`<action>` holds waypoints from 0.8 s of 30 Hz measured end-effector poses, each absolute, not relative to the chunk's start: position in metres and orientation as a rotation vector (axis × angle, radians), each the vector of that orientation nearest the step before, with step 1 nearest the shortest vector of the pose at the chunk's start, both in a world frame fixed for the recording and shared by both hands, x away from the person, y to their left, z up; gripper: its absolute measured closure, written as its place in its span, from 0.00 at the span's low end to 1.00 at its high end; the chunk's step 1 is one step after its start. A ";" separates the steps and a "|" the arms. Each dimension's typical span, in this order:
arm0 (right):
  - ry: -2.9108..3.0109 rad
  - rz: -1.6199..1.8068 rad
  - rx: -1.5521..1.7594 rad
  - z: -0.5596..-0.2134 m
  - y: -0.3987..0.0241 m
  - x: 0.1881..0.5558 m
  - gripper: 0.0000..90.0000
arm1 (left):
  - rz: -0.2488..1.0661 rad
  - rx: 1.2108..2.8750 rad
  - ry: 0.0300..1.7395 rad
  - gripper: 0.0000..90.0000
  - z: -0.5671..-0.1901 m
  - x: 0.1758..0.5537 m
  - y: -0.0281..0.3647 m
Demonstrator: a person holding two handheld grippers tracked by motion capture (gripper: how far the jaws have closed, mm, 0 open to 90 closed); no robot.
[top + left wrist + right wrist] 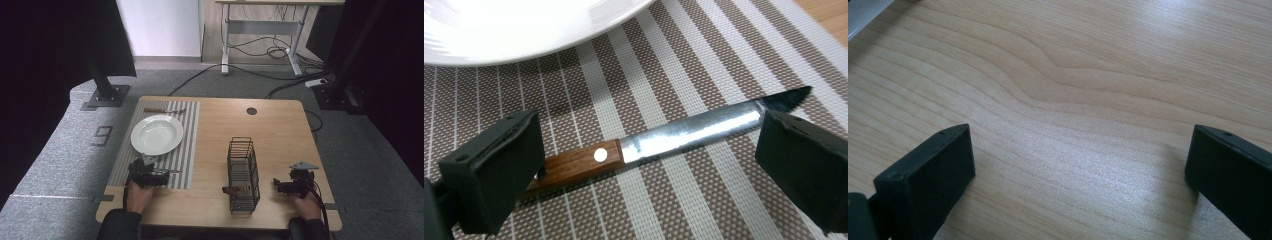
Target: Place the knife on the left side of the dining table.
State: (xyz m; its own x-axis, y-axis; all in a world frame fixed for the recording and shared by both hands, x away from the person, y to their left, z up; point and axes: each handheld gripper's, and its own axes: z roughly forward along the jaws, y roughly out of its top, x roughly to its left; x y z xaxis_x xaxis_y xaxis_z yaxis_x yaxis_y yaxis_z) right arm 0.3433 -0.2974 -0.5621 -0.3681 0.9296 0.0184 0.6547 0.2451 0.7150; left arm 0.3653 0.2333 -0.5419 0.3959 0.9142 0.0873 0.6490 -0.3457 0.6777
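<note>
A knife (pixel 684 132) with a wooden handle and steel blade lies flat on the striped placemat (pixel 704 65), just below the white plate (pixel 499 25). My left gripper (pixel 649 165) stands open over it, one jaw by the handle and the other by the blade tip, neither pad pressing. From above, the left gripper (pixel 162 175) sits at the mat's near edge, pointing right. My right gripper (pixel 276 185) rests open on bare wood right of the wire basket (pixel 243 172), with nothing between its jaws (pixel 1078 175).
Another wooden-handled utensil (pixel 165 110) lies across the far end of the placemat (pixel 186 145). A brown-handled item (pixel 234 189) pokes out of the basket's left side. The table (pixel 280 130) has a cable hole (pixel 251 111) at the back.
</note>
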 end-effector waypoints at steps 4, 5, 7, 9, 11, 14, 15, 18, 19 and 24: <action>2.113 0.905 1.448 -0.562 -0.297 0.343 0.00 | 0.636 2.111 1.335 0.00 -0.545 0.369 0.228; 2.113 0.905 1.448 -0.562 -0.297 0.343 0.00 | 0.638 2.112 1.335 0.00 -0.546 0.370 0.227; 2.112 0.905 1.448 -0.562 -0.297 0.343 0.00 | 0.640 2.108 1.337 0.00 -0.547 0.371 0.226; 2.113 0.905 1.448 -0.562 -0.297 0.343 0.00 | 0.647 2.104 1.342 0.00 -0.547 0.372 0.225; 2.113 0.905 1.448 -0.562 -0.297 0.343 0.00 | 0.650 2.101 1.344 0.00 -0.547 0.373 0.224; 2.113 0.905 1.448 -0.562 -0.297 0.343 0.00 | 0.648 2.088 1.356 0.00 -0.547 0.374 0.225; 2.113 0.905 1.448 -0.562 -0.297 0.343 0.00 | 0.648 2.088 1.356 0.00 -0.547 0.374 0.225; 2.113 0.905 1.447 -0.562 -0.297 0.343 0.00 | 0.646 2.085 1.357 0.00 -0.547 0.375 0.225; 2.113 0.905 1.448 -0.562 -0.297 0.343 0.00 | 0.647 2.087 1.355 0.00 -0.547 0.374 0.225; 2.113 0.905 1.448 -0.562 -0.297 0.343 0.00 | 0.638 2.059 1.353 0.00 -0.537 0.367 0.232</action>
State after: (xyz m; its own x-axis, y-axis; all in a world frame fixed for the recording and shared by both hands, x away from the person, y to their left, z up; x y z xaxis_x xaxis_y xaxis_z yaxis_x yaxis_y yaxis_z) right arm 0.3433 -0.2974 -0.5621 -0.3680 0.9296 0.0184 0.6548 0.2450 0.7150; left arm 0.3667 0.2316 -0.5374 0.3690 0.9266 0.0722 0.6448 -0.3111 0.6982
